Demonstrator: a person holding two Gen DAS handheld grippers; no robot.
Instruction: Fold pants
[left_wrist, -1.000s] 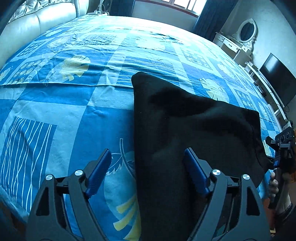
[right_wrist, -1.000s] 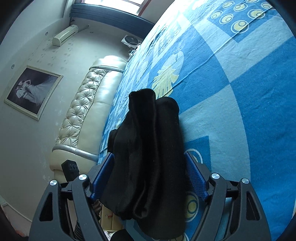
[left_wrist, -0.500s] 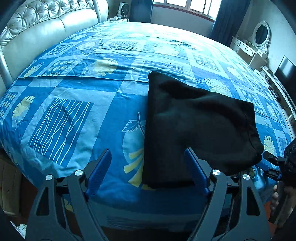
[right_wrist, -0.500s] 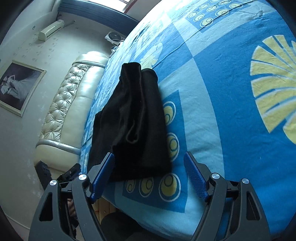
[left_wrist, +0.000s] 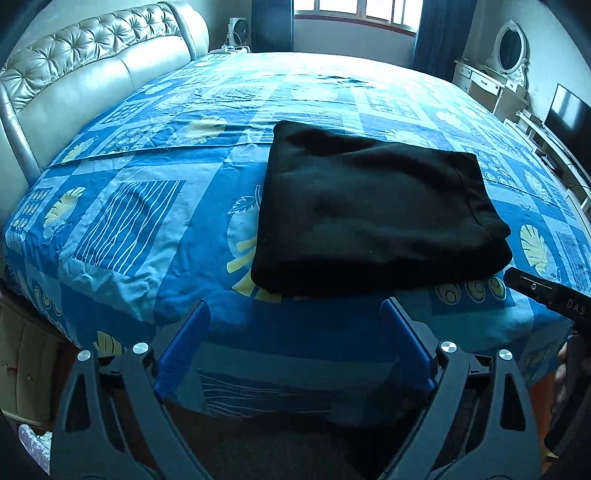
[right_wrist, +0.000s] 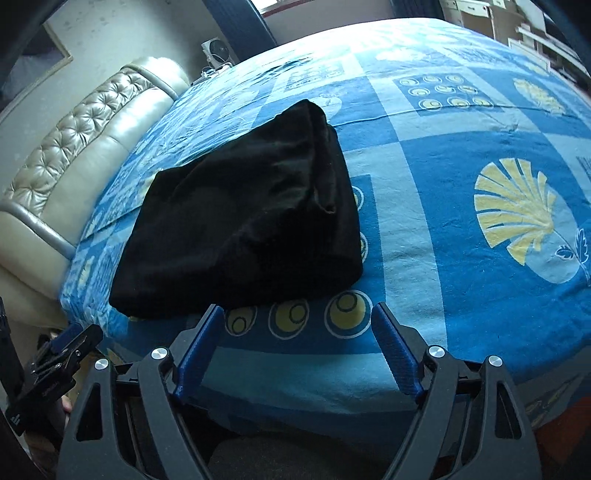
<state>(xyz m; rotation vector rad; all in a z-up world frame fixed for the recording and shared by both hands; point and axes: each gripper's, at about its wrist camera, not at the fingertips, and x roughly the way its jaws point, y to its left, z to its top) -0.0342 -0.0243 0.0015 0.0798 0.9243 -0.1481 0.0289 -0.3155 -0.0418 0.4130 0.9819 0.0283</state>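
The black pants (left_wrist: 373, 218) lie folded into a thick, roughly rectangular bundle on the blue patterned bed (left_wrist: 140, 206), near its front edge. In the left wrist view they fill the middle of the frame; in the right wrist view they sit centre-left, with the padded headboard (right_wrist: 74, 147) behind them at the upper left.

Both tools are clear of the cloth. The left gripper (left_wrist: 295, 343) hangs at the bottom of its frame with its blue jaws spread wide and nothing between them, the near fold of the pants just above and beyond the tips. The right gripper (right_wrist: 295, 347) is the same: jaws released, empty, with the lower corner of the bundle just beyond the left-hand jaw. Each tool also shows at the edge of the other's view, low in the frame.

The fabric looks soft and limp, probably a light knit, so it should sag and slide apart if lifted by a single layer. The stack looks several layers deep, with loose edges showing along the right-hand end. If it needs another fold or a tidy, I would pinch through all the layers at the two near corners, one tool on each, rather than at the middle. To my eye the folding is about done.
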